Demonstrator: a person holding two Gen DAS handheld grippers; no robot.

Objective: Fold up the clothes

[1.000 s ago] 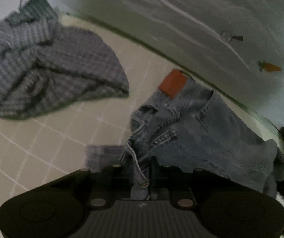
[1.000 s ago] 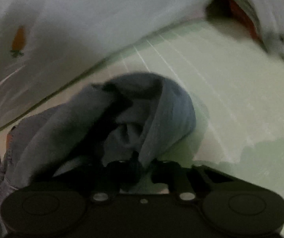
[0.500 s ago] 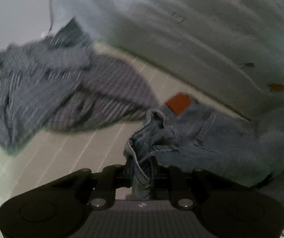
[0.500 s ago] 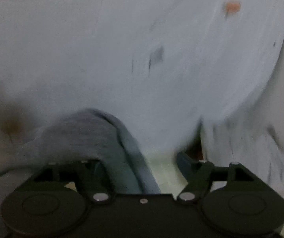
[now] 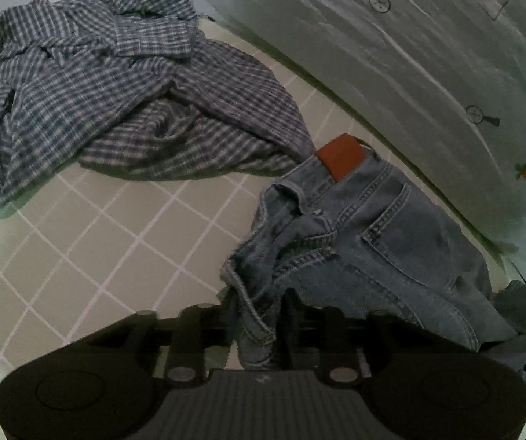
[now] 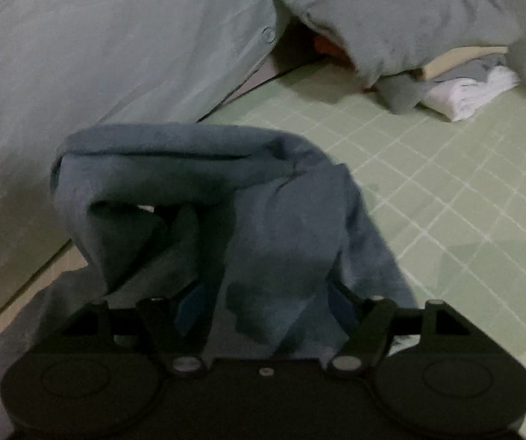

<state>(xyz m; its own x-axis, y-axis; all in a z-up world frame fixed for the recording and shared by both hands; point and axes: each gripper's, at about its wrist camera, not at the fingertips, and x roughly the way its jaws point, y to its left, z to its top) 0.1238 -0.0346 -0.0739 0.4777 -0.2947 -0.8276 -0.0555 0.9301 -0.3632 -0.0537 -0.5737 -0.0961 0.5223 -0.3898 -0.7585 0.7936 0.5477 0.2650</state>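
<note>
Blue jeans (image 5: pixel 373 242) with a brown leather patch (image 5: pixel 340 157) lie crumpled on the gridded sheet (image 5: pixel 98 249), in the left wrist view. My left gripper (image 5: pixel 257 315) is shut on a fold of their waistband. In the right wrist view a bunched end of the jeans (image 6: pixel 226 190) is heaped in front of my right gripper (image 6: pixel 263 304). That gripper stands open, its blue pads (image 6: pixel 189 304) wide apart, with cloth draped loosely between and over them.
A crumpled blue plaid shirt (image 5: pixel 116 91) lies at the upper left, touching the jeans' waist. A pale duvet (image 5: pixel 409 55) with small prints runs along the far side. A pillow (image 6: pixel 391 18) and a stack of folded clothes (image 6: pixel 472 91) sit at the far right of the green sheet (image 6: pixel 446 201).
My right gripper, shut on the jeans a second ago, has opened and swung back down over the heap. My left gripper keeps its hold on the waistband and has shifted slightly.
</note>
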